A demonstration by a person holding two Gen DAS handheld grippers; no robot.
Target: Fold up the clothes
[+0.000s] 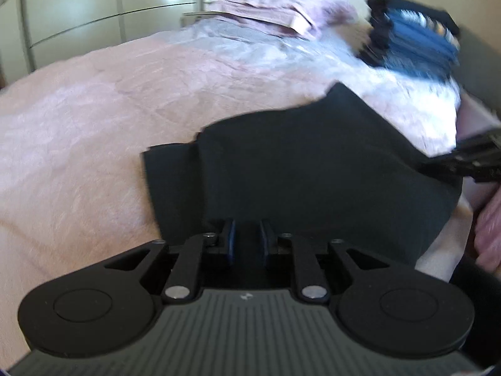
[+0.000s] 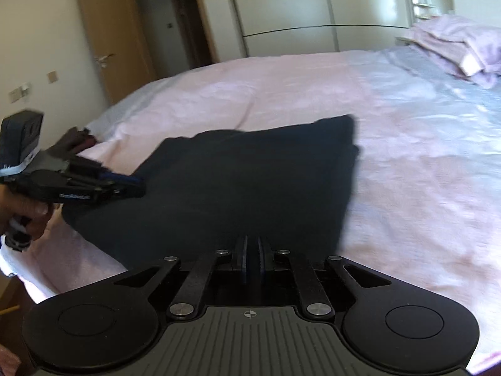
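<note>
Left tongs at bottom centre of left wrist view, narrow, pinching near edge of black garment. Right tongs nearly closed, nipping same garment's near edge at bottom centre of right wrist view.

Garment lies mid-frame on pink bedspread, doubled over at least once; layered edges show at its far right corner and a flap sticks out at left. Outline uneven, so fold looks partway, tidying left.

Stack of folded dark and blue clothes at upper right, blurred. Pillows at far end.
</note>
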